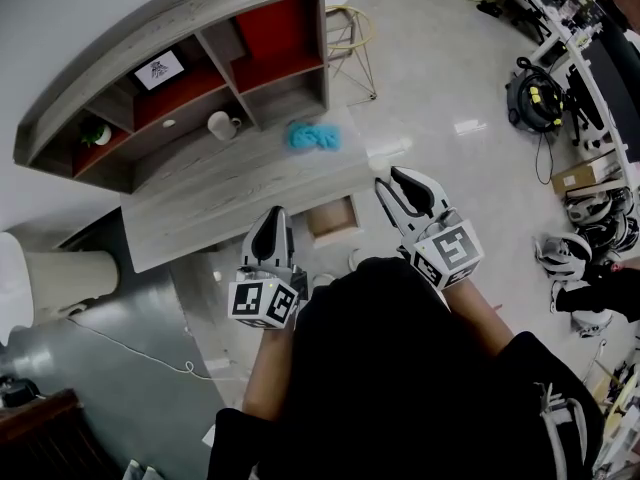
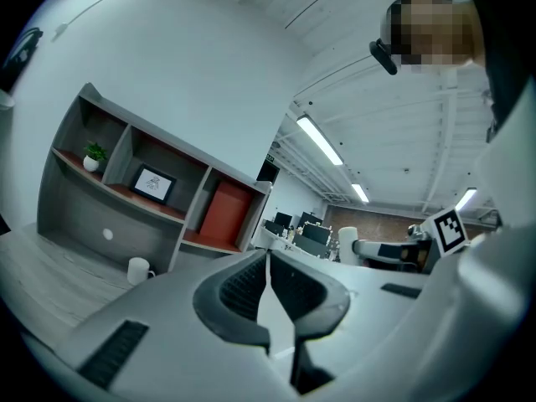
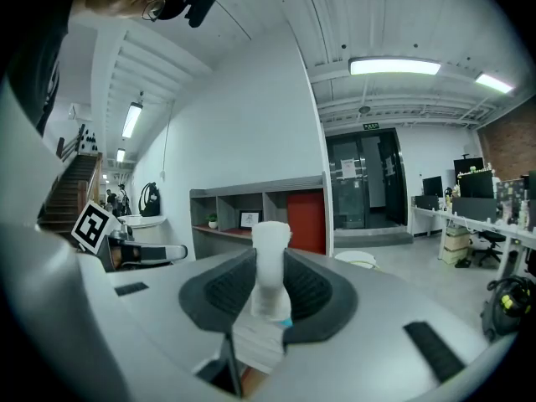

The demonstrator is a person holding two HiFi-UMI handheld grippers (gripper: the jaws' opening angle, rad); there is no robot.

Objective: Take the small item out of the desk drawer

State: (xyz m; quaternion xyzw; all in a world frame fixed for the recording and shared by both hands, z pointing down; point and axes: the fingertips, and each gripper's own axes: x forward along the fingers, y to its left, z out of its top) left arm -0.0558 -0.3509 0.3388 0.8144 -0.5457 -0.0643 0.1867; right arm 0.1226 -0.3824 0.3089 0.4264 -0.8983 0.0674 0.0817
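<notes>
Right gripper [image 1: 396, 188]: jaws clamped on the small white item [image 3: 270, 262], which was held upright and clear of the drawer [image 1: 333, 218]. The drawer stood open at the worktop [image 1: 220, 193] front. Left gripper [image 1: 274, 218]: jaws together, empty. Assessment: extraction appeared complete. Setting the item down, and possibly shutting the drawer, remained.

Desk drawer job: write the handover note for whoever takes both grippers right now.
Left gripper: shut, empty, held up in front of the desk.
Right gripper: shut on the small white item, clear of the drawer.
Done: the item is out of the drawer.
Left: the drawer stands pulled out; set the item down, and probably push the drawer shut.
</notes>
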